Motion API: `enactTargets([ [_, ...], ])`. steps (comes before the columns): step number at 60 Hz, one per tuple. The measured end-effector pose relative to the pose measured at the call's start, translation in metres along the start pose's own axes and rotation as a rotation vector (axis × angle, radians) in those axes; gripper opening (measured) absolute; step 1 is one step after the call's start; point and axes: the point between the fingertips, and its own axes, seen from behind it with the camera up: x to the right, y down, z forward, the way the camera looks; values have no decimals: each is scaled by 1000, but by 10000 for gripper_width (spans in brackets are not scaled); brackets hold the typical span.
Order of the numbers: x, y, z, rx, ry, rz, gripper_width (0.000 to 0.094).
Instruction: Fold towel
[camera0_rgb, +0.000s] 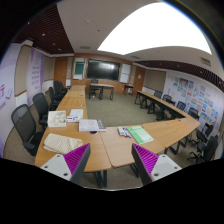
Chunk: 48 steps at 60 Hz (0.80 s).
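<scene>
A pale cream towel (62, 143) lies loosely on the near end of the left wooden table (55, 155), just beyond my left finger. My gripper (112, 162) hovers high above the near tables, well short of the towel. It is open, and only table edge and floor show between the magenta pads (79, 160). On the neighbouring table (115, 148), ahead of my right finger, lies a flat green sheet-like item (140, 134). I cannot tell whether that item is cloth or paper.
Wooden tables form a U round a carpeted floor (112, 108). Black chairs (24, 124) line the left side and more chairs (178, 106) the right. White papers (88, 125) and a white bag-like item (57, 118) sit on the left table. A dark screen (101, 69) hangs on the far wall.
</scene>
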Motion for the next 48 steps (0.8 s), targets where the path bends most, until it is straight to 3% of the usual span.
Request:
enactTargets([
  [13,-30,61,29,-65,3,-36,855],
  [21,-89,117,58,-128,-53,-44,850],
  [34,-265,177,111,-174,-201,-16,853],
  [48,-460,173,195,-230,-308,97,854],
])
